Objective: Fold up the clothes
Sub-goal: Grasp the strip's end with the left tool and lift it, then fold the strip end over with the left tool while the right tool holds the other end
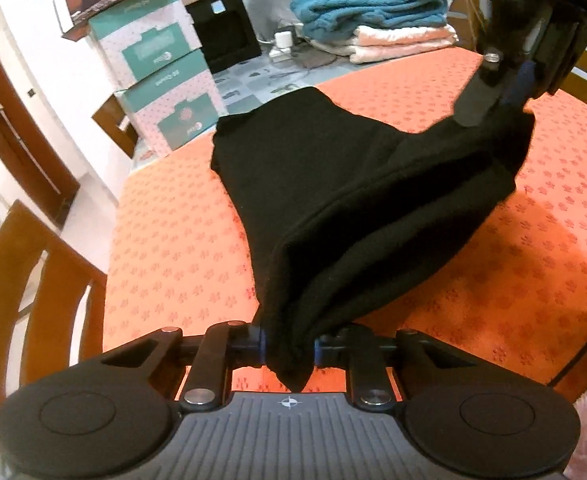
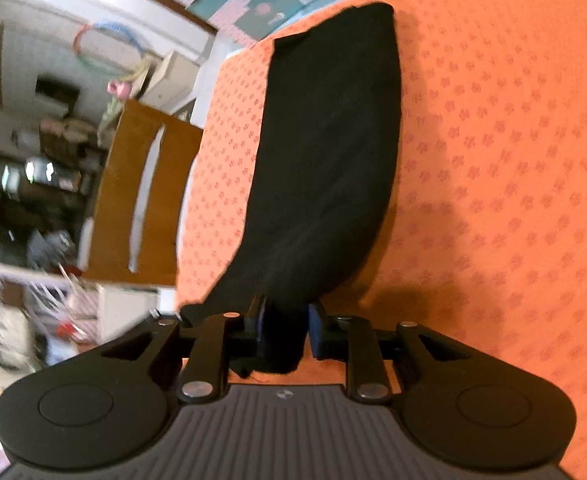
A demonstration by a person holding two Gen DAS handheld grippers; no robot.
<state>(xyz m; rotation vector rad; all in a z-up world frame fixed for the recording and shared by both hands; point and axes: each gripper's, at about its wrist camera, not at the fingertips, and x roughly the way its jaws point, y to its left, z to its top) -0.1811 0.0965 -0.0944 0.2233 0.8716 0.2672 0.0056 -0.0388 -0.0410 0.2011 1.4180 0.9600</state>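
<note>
Now the left claw [image 1: 289, 348] is pinching a bunched corner of the black garment [image 1: 333, 200], which is stretching ahead over the orange desk [image 1: 173, 240]. Up to its right, the right claw [image 2: 285, 332] is clamping another corner, cloth bulging between its fingers.

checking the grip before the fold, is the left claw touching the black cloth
Touching. The left wrist view shows the left claw shut on a bunched corner of the black cloth, which passes between its fingers and hangs out below them.
</note>
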